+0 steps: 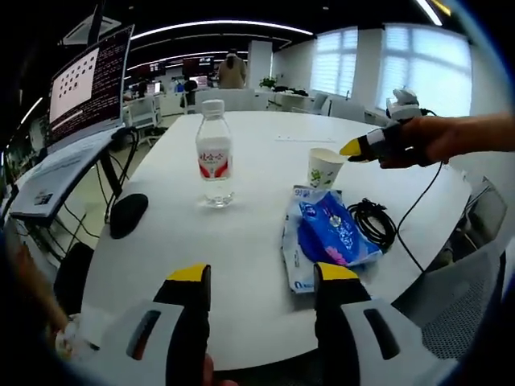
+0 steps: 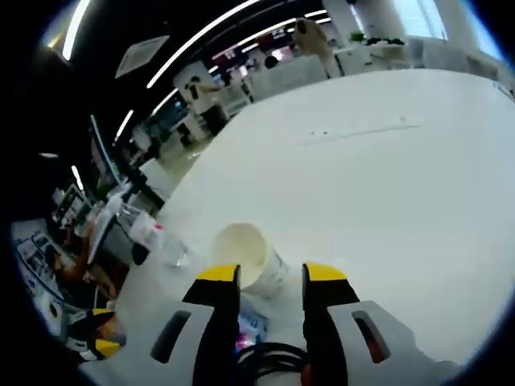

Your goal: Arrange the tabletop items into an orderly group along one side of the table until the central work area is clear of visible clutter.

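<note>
Jaws first, in the left gripper view: the left gripper [image 1: 260,283] is sitting low at the near edge of the round white table [image 1: 257,193], its two yellow-tipped jaws spread wide with nothing between them and touching nothing; going left to right across that view, a laptop [image 1: 76,104] on a stand is showing rows of pale text too small to read; a black mouse [image 1: 127,214] is lying at the table's left edge; a clear water bottle [image 1: 215,153] is standing upright, its red and white label carrying writing I cannot make out; a white paper cup [image 1: 324,168] with a green leaf print is standing right of the bottle; just in front of it a blue tissue pack [image 1: 326,235] is lying flat, its print unreadable, with a coiled black cable [image 1: 374,221] beside it; at the far right the right gripper [image 1: 352,148] is coming in held by a hand [image 1: 438,138], its yellow tip hovering just beside the cup's rim.

Over in the right gripper view, the right gripper [image 2: 272,277] is looking straight down at the paper cup [image 2: 245,256]; its jaws are spread apart, one either side of the cup, and I cannot tell whether they are touching it; the bottle [image 2: 157,238] is lying off to the left; blue pack [image 2: 251,328] and cable [image 2: 269,354] are peeking between the jaws below; the left gripper [image 2: 100,336] is showing its yellow tips at lower left.
</note>
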Tool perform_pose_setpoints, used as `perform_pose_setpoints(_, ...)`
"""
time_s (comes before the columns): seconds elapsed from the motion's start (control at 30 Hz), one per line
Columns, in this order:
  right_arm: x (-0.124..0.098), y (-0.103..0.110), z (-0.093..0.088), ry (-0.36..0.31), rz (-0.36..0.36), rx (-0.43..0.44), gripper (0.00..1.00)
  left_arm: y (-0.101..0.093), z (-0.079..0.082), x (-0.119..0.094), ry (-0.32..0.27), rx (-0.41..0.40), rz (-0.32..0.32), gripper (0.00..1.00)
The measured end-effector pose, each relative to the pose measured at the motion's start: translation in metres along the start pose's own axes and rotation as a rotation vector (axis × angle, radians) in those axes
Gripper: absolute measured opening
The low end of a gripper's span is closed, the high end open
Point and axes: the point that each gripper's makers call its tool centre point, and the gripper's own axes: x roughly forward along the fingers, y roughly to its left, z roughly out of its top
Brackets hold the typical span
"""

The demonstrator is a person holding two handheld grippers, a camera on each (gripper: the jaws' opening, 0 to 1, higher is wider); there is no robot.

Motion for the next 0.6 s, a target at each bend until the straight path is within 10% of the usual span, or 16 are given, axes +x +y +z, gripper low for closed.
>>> perform_pose_setpoints(0.6, 0.031, 0.0, -0.003, 0.123, -0.03, -0.069, 0.05, -0.008, 0.003, 0.001, -0.01, 0.012, -0.043, 0.58)
